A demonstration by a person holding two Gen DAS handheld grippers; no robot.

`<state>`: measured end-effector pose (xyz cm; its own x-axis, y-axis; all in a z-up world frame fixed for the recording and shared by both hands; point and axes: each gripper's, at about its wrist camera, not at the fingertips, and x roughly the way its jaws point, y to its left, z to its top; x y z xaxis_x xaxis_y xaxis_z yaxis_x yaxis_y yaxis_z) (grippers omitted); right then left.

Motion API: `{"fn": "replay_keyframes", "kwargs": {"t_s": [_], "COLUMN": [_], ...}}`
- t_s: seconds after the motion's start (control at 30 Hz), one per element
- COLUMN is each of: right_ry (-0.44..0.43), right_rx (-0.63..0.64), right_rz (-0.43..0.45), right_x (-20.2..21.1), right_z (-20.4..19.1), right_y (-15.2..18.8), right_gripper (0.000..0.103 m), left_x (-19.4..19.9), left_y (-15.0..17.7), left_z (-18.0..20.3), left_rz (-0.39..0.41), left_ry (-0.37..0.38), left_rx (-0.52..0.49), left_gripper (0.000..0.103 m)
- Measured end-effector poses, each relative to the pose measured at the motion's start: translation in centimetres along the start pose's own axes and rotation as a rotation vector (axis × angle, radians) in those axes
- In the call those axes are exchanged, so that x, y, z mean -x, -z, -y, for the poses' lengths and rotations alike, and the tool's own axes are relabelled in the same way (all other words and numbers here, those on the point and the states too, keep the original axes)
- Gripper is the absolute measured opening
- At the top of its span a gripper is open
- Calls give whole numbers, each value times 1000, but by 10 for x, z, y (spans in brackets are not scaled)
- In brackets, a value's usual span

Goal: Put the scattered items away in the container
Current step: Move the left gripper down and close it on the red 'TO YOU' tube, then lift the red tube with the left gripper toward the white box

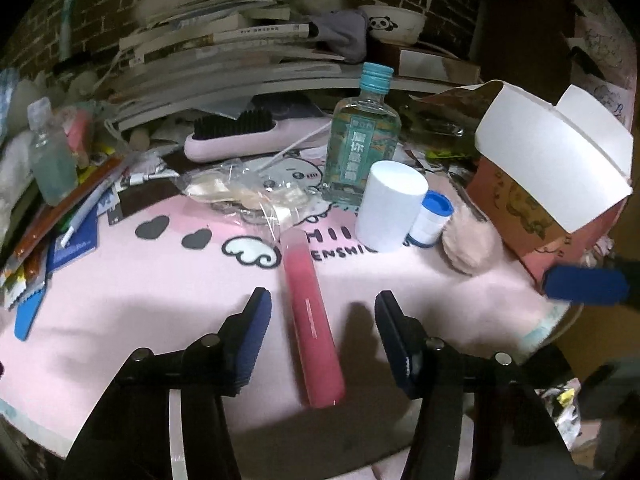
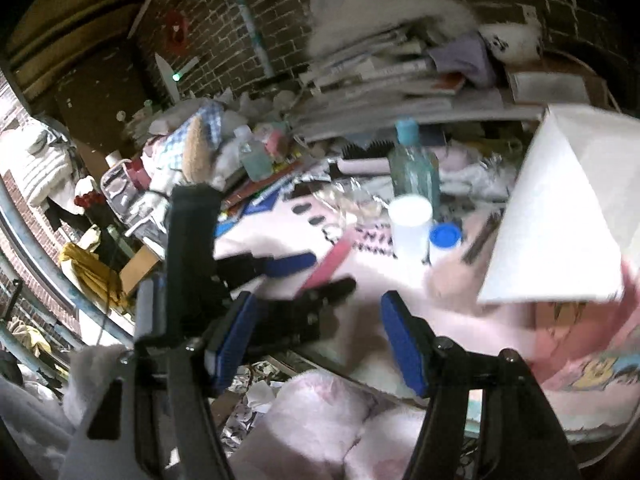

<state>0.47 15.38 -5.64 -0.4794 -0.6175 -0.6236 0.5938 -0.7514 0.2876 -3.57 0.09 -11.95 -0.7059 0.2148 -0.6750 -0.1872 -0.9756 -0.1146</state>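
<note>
We bring our left gripper (image 1: pixel 322 320) down astride the pink stick (image 1: pixel 312 316) lying on the bench (image 1: pixel 160 300); its fingers are apart and not touching it. The open box (image 1: pixel 552 168) waits right. Our right gripper (image 2: pixel 316 336) hovers empty, fingers apart.

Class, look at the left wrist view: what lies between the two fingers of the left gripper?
A long pink stick lies on the pink mat between the left gripper fingers; gaps show either side. The left wrist view shows it.

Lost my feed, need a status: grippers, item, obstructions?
Left gripper open, fingers straddling the pink stick, not touching. Right gripper open, empty. Box at right. White cylinder beyond, clear.
</note>
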Motion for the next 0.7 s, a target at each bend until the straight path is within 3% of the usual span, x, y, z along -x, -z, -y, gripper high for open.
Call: {"fn": "replay_keyframes", "kwargs": {"t_s": [0.2,0.4,0.7], "right_ry": [90,98,117], "right_rx": [-8,-42,-56], "right_rz": [23,8,11], "right_x": [-9,-14,-13], "right_z": [13,25,30], "right_y": [20,23,25], "right_gripper": [62,62,62], "left_x": [-5,-6,-6], "left_y": [-1,-2,-4], "left_z": [6,9,12], "left_rz": [9,6,-2], "left_ry": [-62,-87,-97], "left_rx": [-37,-45,-52], "left_gripper": [33,12,11]}}
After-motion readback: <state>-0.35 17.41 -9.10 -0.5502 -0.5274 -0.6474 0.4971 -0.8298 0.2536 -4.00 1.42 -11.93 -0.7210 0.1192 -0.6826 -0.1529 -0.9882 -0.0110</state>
